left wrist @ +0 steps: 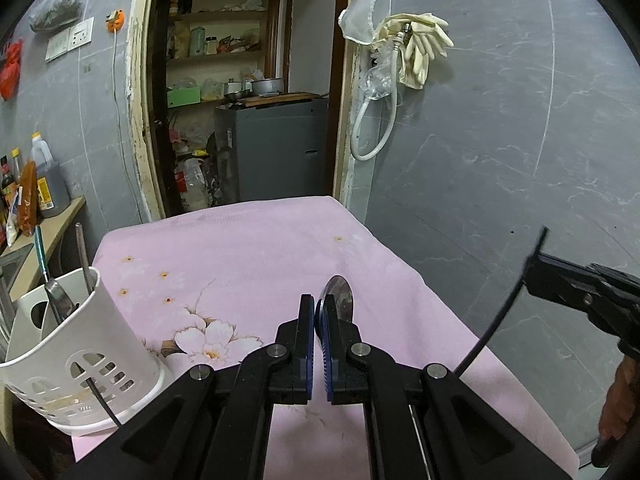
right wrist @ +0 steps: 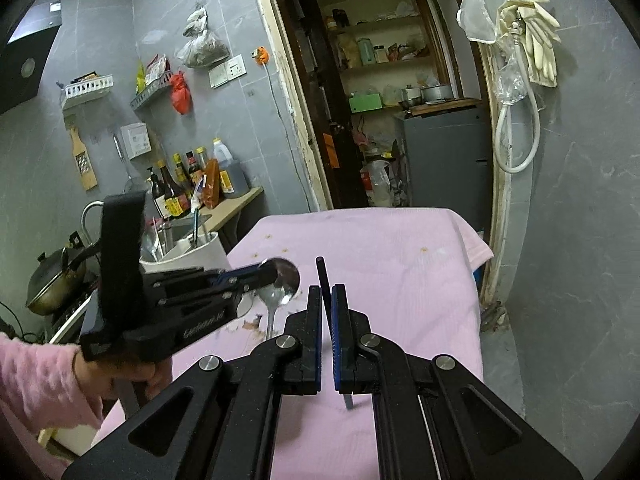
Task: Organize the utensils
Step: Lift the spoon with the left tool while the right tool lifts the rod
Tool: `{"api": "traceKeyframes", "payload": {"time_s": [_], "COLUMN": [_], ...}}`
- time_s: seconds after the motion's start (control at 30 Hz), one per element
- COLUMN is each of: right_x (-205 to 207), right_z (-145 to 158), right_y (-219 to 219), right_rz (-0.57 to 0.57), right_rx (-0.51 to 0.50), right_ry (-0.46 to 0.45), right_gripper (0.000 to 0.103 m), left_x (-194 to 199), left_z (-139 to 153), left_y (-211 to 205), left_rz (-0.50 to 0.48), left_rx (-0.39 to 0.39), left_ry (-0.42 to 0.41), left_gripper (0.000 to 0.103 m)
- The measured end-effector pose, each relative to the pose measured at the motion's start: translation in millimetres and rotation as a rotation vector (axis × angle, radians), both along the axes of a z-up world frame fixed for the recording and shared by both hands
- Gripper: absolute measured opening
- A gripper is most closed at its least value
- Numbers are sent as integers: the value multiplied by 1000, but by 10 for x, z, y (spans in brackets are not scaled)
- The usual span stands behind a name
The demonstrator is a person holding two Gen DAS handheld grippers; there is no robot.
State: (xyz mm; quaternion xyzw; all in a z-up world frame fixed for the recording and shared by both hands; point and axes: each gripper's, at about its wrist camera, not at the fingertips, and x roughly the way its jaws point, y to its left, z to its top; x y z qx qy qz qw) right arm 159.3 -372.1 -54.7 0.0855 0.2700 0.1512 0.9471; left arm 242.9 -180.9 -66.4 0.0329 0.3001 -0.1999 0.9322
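Left gripper [left wrist: 319, 320] jaws clamp a spoon [right wrist: 280, 280], right gripper [right wrist: 329, 320] jaws clamp a dark chopstick [right wrist: 325, 288], both above the pink-clothed desk [left wrist: 260, 248]; white utensil holder [left wrist: 80, 352] at its left edge.

Pale rubber gloves [left wrist: 426, 46] hang on the grey wall right of the doorway, a white hose [left wrist: 374, 128] looping below. Sauce bottles [right wrist: 180, 188] crowd the far-left counter.

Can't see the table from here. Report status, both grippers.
Left gripper shut on spoon. Right gripper shut on a thin black stick. White holder at left, path open.
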Motion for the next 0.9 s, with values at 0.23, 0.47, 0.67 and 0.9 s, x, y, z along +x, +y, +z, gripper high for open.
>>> {"api": "traceKeyframes", "payload": {"time_s": [0.23, 0.47, 0.67, 0.9], "right_x": [-276, -329, -328, -292], "right_z": [-6, -75, -84, -112], "right_y": [-19, -18, 35, 66], "right_rz": [-39, -66, -72, -77], "right_rx": [-13, -10, -25, -34], "right_ry": [19, 49, 61, 78], "right_gripper": [4, 4, 4, 4], "left_x": [-61, -97, -129, -136], "left_z": [24, 27, 24, 37], "left_y": [35, 29, 34, 59], "left_rz": [-18, -51, -68, -74], "left_rx": [-2, 4, 8, 11], "left_ry": [-3, 2, 6, 7], "left_gripper": [4, 4, 4, 4]}}
